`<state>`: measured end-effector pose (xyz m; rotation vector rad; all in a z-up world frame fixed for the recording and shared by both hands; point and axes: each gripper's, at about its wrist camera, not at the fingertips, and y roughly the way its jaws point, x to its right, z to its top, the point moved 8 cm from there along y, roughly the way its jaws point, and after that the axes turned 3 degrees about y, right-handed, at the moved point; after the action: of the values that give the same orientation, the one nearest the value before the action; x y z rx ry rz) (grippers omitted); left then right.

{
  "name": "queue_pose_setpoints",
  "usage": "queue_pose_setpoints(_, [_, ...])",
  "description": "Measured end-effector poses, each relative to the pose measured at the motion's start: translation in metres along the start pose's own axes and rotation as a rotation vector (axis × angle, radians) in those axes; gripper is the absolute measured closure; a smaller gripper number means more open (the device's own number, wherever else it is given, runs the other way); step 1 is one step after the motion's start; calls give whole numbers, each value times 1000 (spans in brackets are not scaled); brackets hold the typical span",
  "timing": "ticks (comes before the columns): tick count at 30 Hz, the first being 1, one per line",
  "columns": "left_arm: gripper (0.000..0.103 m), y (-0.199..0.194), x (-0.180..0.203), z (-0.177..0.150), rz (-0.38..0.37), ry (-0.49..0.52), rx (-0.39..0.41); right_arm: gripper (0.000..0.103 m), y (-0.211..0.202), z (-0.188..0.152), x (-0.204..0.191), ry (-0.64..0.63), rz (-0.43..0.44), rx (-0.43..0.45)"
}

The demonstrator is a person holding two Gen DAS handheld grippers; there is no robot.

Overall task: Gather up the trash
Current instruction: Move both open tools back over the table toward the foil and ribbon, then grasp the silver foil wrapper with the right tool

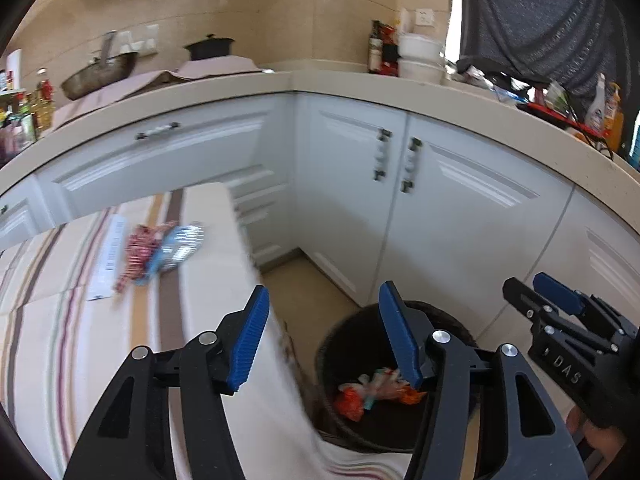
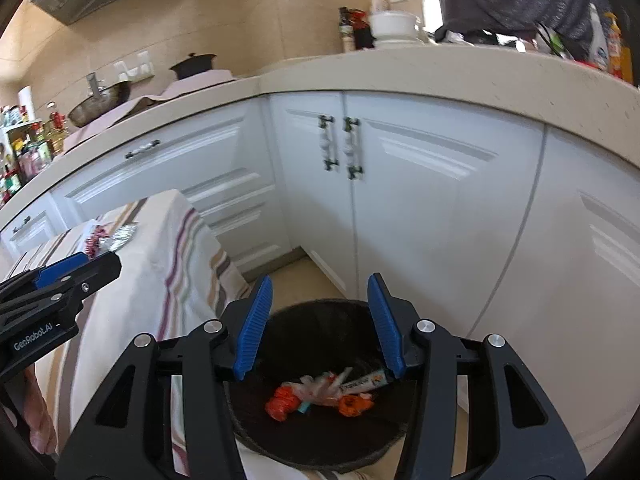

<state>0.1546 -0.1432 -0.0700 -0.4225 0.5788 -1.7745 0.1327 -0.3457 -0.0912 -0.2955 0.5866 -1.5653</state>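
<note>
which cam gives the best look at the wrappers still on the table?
Left wrist. The wrappers lie on the striped tablecloth in open view, somewhat blurred. The right wrist view shows them only small and far off, partly behind the left gripper. Both grippers are empty, fingers open.

Bright daylight enters from a window (image 1: 454,8) far ahead and right of both grippers, blown out white. Cabinet doors (image 2: 420,200) carry soft sheen. Fisheye bending curves the countertop (image 1: 280,80); corners go black. Motion blur smears the wrappers (image 1: 160,252) ahead-left
</note>
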Motion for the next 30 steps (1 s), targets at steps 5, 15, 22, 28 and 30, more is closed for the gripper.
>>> queue_pose_setpoints(5, [44,-17,-47,-4,71,-48,14,55,3,9,-39,-38,57,8])
queue_pose_setpoints(15, [43,-42,-147,-23,246,-149,5,55,17,12,-137,-137,188,-10])
queue_pose_setpoints(22, [42,-58,-209,-35,350,-223,7,55,29,12,-192,-183,255,-29])
queue_pose_setpoints(28, [41,-66,-245,-43,405,-255,7,55,47,10,-231,-221,281,-58])
queue_pose_setpoints(30, [41,-67,-253,-48,415,-267,4,55,53,8,-242,-232,283,-70])
